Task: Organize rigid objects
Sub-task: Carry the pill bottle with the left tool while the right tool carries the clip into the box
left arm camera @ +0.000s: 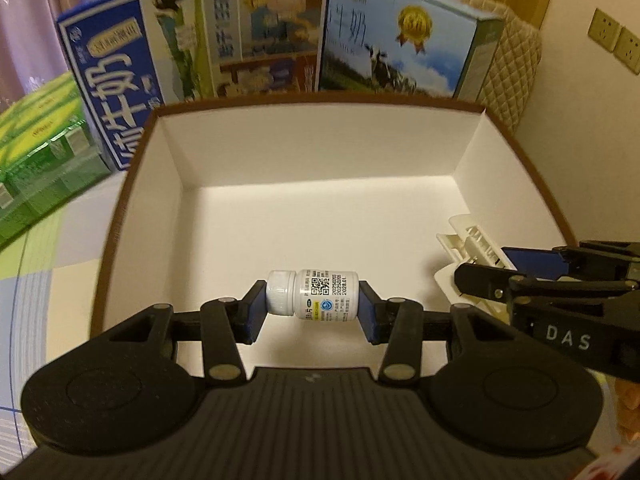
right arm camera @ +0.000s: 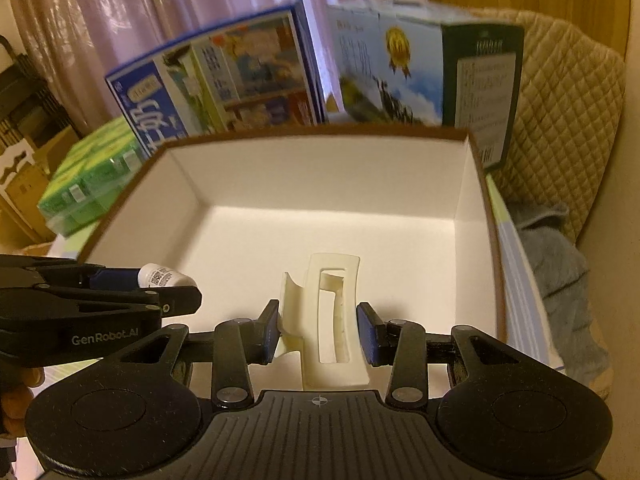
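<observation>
Now the left gripper is pinching a small white pill bottle end to end, cap against one pad, base against the other, lying sideways over the open white box. Alongside, the right gripper is squeezing a cream hair claw clip between its pads. Both are hanging low above the box floor, probably so each item drops in without bouncing. Milk cartons are standing behind.
</observation>
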Motion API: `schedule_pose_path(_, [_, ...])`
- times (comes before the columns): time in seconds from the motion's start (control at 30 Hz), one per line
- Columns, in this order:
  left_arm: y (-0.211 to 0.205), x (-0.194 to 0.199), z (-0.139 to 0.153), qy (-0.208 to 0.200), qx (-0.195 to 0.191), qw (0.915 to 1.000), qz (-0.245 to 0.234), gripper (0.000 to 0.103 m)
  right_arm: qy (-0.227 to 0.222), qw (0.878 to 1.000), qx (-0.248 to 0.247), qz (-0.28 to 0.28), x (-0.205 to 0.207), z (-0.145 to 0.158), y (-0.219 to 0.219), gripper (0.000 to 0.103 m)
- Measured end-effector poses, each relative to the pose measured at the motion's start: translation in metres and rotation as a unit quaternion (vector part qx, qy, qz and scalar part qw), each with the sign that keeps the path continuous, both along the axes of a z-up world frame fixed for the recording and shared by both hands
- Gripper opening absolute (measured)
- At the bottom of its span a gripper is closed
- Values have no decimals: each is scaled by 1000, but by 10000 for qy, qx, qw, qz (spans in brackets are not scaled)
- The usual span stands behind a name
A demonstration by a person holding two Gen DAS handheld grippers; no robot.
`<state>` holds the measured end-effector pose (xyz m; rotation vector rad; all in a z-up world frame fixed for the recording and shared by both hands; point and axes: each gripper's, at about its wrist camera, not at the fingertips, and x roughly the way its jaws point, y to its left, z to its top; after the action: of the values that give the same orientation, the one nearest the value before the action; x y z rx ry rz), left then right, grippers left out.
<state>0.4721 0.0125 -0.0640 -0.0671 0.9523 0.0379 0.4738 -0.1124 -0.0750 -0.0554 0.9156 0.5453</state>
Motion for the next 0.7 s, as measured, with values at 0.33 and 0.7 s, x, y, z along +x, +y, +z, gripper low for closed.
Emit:
schedule_pose_path(0.33, [3,16,-21,312,66,9995,-19,42,283,9995,-119,-10,13,-18,4,37])
schedule_pose_path(0.7, [2,26,-23,346,88,9993,-95,42,360,9992,-134,-76,22,-23,3,37])
